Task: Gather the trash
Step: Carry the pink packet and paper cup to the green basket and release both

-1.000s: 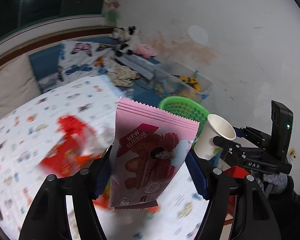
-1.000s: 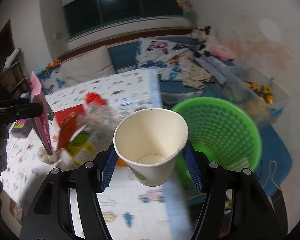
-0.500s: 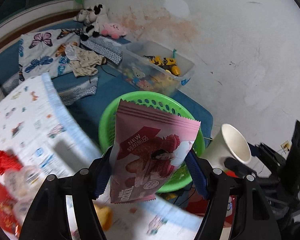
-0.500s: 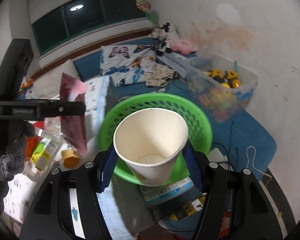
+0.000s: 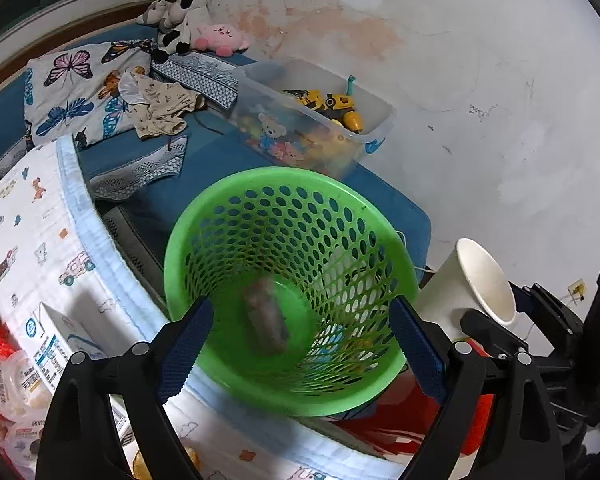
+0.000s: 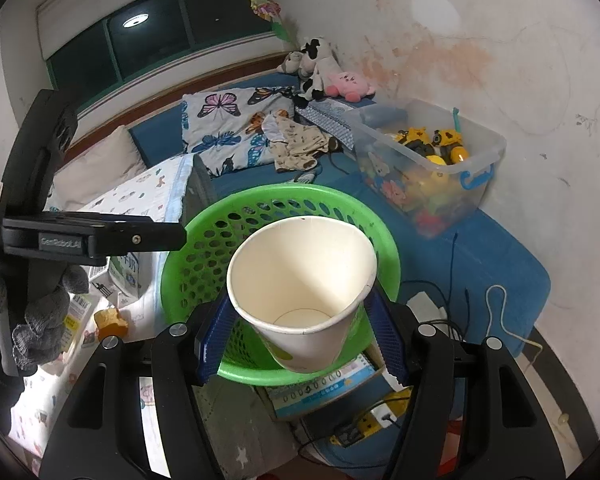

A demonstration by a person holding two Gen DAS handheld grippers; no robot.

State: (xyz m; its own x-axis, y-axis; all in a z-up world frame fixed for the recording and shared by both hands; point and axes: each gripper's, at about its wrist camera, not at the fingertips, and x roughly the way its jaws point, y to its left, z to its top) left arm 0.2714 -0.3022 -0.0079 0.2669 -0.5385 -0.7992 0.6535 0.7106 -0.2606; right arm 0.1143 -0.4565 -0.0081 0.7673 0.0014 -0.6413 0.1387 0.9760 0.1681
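Right wrist view, white paper cup point(image 6: 300, 280) upright, empty, tool-gripped

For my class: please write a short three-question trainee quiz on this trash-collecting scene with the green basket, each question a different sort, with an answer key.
1. True or false: the left gripper is holding a wrapper.
2. Multiple choice: what is the right gripper shut on? A) a paper cup B) a toy truck C) a pillow
3. Fill in: the blurred wrapper is inside the green ____.

Key:
1. False. Its jaws stand open with nothing between them.
2. A. The paper cup sits between its fingers, in front of the basket.
3. basket.
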